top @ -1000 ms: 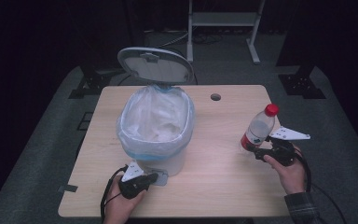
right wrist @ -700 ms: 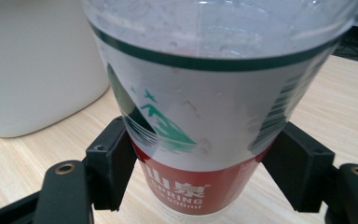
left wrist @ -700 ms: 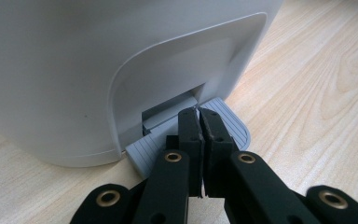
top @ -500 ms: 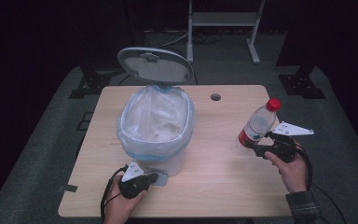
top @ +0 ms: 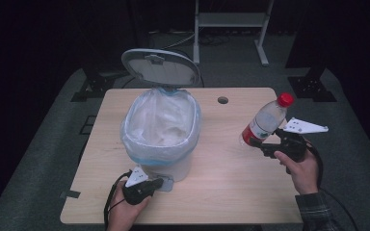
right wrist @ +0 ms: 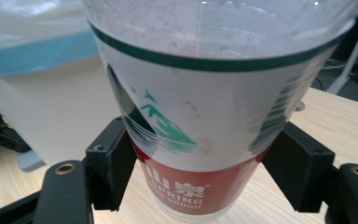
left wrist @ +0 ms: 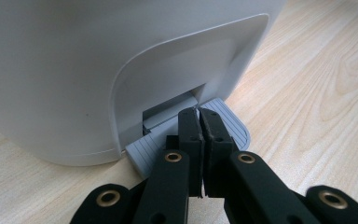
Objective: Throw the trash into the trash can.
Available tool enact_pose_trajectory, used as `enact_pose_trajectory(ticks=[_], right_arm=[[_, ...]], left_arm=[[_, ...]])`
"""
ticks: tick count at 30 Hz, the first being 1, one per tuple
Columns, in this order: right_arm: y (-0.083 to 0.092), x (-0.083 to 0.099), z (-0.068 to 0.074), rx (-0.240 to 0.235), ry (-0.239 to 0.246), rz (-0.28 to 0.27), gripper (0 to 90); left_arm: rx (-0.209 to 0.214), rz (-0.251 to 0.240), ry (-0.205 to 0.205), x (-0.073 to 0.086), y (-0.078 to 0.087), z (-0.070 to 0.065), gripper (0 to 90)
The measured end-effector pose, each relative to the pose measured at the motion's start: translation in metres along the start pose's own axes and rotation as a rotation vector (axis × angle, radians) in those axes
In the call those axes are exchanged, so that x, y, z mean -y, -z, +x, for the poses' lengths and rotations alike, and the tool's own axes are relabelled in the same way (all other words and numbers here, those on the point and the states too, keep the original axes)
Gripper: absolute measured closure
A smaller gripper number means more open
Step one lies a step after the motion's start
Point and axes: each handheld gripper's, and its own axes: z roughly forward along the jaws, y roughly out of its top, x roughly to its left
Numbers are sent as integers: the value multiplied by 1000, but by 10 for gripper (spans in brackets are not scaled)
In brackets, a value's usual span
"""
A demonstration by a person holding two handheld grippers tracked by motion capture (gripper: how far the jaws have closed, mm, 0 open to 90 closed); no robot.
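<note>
Between the right gripper (top: 256, 142) pads, bottle (top: 265, 120) clamped, left gripper (left wrist: 199, 122) closed on pedal (left wrist: 230, 122).

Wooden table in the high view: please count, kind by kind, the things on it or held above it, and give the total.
White pedal bin with clear plastic liner and open grey lid: 1
Clear plastic bottle with red cap and red-and-white label: 1
Black two-jaw grippers, left gripper, right gripper: 2
Total: 4
</note>
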Motion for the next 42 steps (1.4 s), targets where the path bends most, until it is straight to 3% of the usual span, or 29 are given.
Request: enact_pose_trajectory(ticks=[10, 42], right_arm=[[-2, -15, 8, -77, -1, -37, 279], [-4, -65, 27, -198, 41, -104, 280]], left_arm=[[1, 2, 0, 0, 0, 0, 878], [2, 2, -1, 0, 0, 0, 879]])
